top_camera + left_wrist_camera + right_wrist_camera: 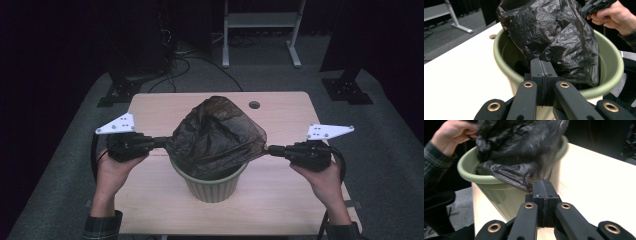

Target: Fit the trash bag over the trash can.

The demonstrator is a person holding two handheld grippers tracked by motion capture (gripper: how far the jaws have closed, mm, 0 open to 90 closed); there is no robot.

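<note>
A person stretches a black bin bag (215, 137) over a green plastic wastebasket (212, 187) standing at the middle of a pale wooden counter (280, 197). The left hand-held gripper (162, 142) has its jaws pressed fully together on the bag's left edge; the right hand-held gripper (270, 149) is likewise clamped tight on the right edge, and the film is pulled taut between them, its lower part hanging inside the basket. The thin plastic looks liable to tear or slip from the jaws if pulled wider, and a lopsided tug could tip the light basket or leave the bag's mouth short of the rim. No brand, label or legible writing shows on bag, basket or counter.
</note>
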